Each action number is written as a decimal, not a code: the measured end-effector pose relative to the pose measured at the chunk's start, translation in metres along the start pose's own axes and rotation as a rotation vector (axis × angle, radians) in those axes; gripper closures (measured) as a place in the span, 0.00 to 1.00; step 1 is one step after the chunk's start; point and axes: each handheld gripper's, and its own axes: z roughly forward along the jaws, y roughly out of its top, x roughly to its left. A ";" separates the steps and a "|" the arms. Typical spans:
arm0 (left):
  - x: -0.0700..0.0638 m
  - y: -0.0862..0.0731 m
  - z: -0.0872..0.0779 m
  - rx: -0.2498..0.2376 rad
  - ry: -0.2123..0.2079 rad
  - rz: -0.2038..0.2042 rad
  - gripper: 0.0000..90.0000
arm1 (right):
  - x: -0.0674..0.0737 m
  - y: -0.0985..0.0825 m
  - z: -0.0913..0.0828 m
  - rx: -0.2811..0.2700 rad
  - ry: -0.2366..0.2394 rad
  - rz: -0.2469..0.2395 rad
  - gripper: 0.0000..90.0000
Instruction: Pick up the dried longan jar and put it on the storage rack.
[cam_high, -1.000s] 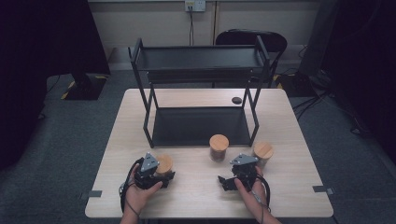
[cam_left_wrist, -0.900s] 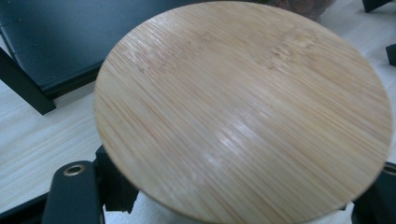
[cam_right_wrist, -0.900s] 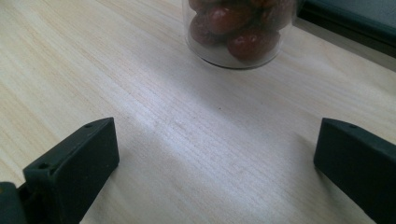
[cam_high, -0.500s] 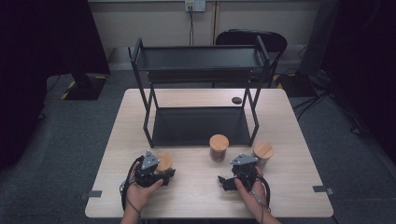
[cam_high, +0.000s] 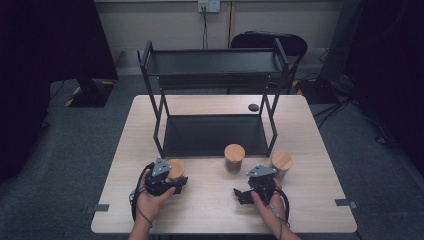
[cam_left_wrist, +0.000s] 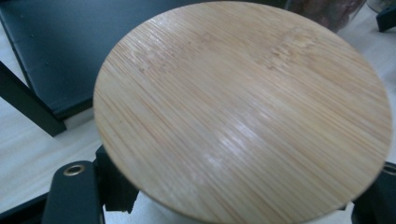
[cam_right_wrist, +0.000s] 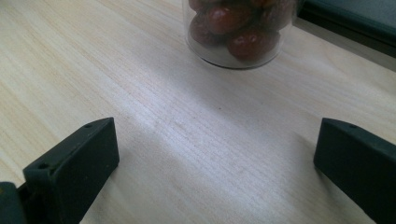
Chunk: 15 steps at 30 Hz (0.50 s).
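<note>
Jar (cam_high: 175, 169) in the left gripper (cam_high: 167, 186), near the table's (cam_high: 210, 220) front edge, jaws closed on its sides just under the bamboo lid (cam_left_wrist: 243, 109) — a low side grip that would keep it upright for a lift, probably toward the black rack (cam_high: 212, 132). Right gripper (cam_high: 248, 194) rests with jaws wide apart and nothing between them. Its own view picks out red fruit in the middle jar (cam_right_wrist: 238, 32); from the high view that jar (cam_high: 234, 157) looks just brownish. A third jar (cam_high: 281, 164) stands beside the right hand.
</note>
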 end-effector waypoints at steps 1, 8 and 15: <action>0.000 0.001 0.001 -0.003 -0.001 -0.005 0.29 | 0.000 0.000 0.000 0.000 0.000 0.000 0.00; 0.000 0.013 0.007 -0.005 0.003 0.008 0.29 | 0.000 0.000 0.000 0.000 0.000 0.000 0.00; 0.000 0.021 0.013 -0.001 -0.007 0.007 0.29 | 0.000 0.000 0.000 0.000 0.000 0.000 0.00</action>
